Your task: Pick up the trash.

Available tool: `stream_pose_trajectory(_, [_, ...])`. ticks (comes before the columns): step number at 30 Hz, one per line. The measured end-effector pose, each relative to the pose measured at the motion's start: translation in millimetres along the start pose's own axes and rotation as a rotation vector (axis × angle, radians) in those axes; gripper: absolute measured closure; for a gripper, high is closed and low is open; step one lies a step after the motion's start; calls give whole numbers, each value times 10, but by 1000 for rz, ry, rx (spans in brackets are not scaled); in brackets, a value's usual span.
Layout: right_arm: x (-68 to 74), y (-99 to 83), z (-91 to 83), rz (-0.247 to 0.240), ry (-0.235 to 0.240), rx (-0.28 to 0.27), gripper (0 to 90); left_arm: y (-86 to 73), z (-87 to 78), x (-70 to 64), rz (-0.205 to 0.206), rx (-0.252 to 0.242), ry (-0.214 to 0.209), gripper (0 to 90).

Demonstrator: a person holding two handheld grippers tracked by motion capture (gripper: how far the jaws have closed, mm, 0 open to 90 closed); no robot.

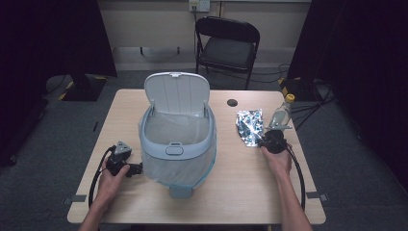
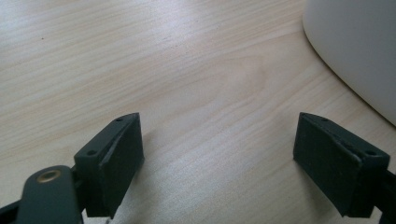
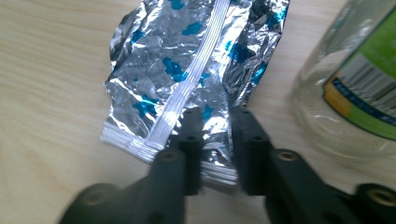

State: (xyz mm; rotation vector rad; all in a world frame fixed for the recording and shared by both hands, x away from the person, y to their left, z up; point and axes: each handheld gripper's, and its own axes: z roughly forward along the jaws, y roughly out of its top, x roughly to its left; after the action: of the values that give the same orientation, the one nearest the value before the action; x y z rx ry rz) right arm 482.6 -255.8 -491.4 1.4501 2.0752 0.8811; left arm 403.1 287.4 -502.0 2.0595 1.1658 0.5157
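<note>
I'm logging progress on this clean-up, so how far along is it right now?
Done: the bin stands lined, its lid flipped open. In hand: the right gripper has its jaws closed on the near edge of the foil wrapper, which lies flat on the table. Left: lifting the wrapper into the bin, then probably the plastic bottle beside it. The left gripper waits open beside the bin.

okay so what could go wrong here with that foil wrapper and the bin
The right gripper pinches only the wrapper's near edge, so the crinkled foil could slip or tear when lifted. The bottle lies close beside it and could get knocked and roll. The bin's loose bag overhangs the rim and might snag the wrapper.
</note>
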Motion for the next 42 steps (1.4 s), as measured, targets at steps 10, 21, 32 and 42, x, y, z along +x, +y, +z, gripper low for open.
stream_pose_trajectory(10, [100,-83,-96,8,131,17,900,0,0,0,0,0,0,157])
stream_pose_trajectory(21, [267,-254,-308,-40,172,34,772,0,0,0,0,0,0,157])
stream_pose_trajectory(32, [334,-170,-201,-74,74,31,514,0,0,0,0,0,0,157])
stream_pose_trajectory(42, [409,-161,-199,-110,99,24,712,1,0,1,0,0,0,156])
